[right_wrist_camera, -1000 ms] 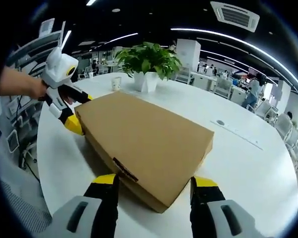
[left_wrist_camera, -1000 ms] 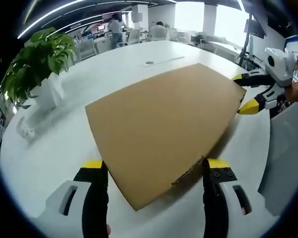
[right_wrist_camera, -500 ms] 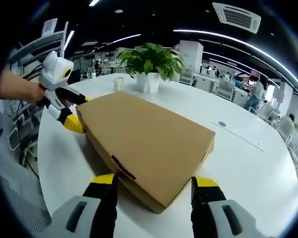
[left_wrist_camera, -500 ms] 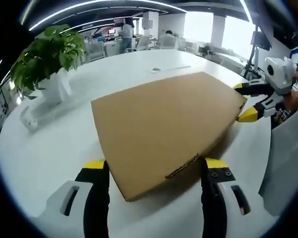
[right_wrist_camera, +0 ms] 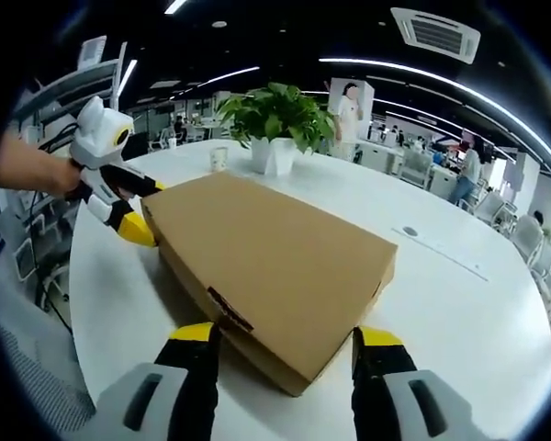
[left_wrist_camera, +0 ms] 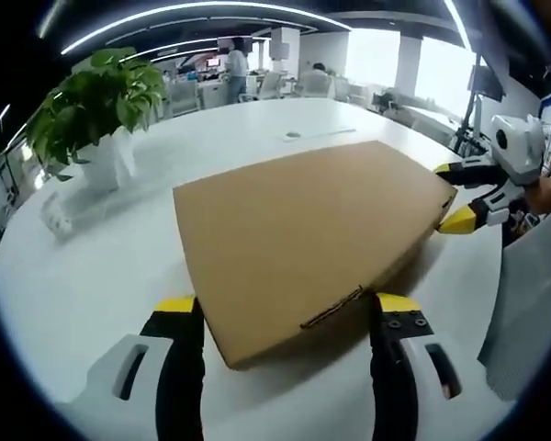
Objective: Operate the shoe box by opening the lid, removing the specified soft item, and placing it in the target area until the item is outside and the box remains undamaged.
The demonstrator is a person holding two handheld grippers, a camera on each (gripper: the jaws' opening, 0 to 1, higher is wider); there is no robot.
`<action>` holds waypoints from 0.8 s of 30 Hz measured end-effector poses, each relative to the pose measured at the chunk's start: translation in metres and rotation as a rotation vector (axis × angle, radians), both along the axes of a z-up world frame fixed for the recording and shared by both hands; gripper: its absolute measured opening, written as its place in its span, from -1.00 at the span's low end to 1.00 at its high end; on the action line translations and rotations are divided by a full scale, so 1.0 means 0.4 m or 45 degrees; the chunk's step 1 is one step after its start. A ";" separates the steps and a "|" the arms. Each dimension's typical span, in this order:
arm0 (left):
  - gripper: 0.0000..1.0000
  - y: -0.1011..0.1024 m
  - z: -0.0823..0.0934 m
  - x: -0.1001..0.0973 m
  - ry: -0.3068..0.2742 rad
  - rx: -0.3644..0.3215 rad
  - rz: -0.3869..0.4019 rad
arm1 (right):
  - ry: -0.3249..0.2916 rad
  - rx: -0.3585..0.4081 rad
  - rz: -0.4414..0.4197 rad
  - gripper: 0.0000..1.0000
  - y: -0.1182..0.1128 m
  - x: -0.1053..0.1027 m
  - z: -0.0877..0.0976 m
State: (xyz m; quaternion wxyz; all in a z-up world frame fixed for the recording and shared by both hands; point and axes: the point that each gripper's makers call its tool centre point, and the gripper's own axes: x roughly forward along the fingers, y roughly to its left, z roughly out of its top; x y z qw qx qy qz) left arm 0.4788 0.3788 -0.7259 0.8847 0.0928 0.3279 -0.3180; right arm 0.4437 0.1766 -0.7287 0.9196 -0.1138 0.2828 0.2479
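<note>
- Your shoe box (left_wrist_camera: 303, 230) lies flat on the white table (left_wrist_camera: 92, 266) with its lid closed, filling the middle of the left gripper view; in the right gripper view the same box (right_wrist_camera: 266, 257) runs from center left down to the lower middle.
- Your left gripper (left_wrist_camera: 280, 308) sits at the bottom of its own view, jaws spread wide on either side of the box's near corner. In the right gripper view it (right_wrist_camera: 142, 211) appears at the left, its yellow tips at the box's far corner.
- Your right gripper (right_wrist_camera: 285, 335) is likewise spread, one jaw on each side of the near corner at the bottom of its view. In the left gripper view it (left_wrist_camera: 450, 197) shows at the right edge, yellow tips straddling the box's corner there.
- A potted plant (left_wrist_camera: 96, 106) stands in the upper left of the left gripper view; in the right gripper view it (right_wrist_camera: 275, 119) stands behind the box at upper center, with a small cup (right_wrist_camera: 219, 158) just to its left.
</note>
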 end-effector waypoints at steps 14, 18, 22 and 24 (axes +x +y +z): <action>0.46 -0.003 0.015 -0.002 0.005 -0.035 0.011 | -0.009 0.055 -0.005 0.10 0.000 -0.005 0.021; 0.45 -0.003 0.020 -0.005 -0.002 -0.034 0.005 | -0.016 0.073 -0.009 0.10 -0.001 -0.007 0.029; 0.44 -0.003 0.024 -0.007 -0.005 -0.028 -0.008 | -0.022 0.088 -0.011 0.10 -0.003 -0.008 0.033; 0.44 -0.003 0.026 -0.007 -0.005 -0.026 -0.012 | -0.026 0.088 -0.009 0.10 -0.003 -0.008 0.037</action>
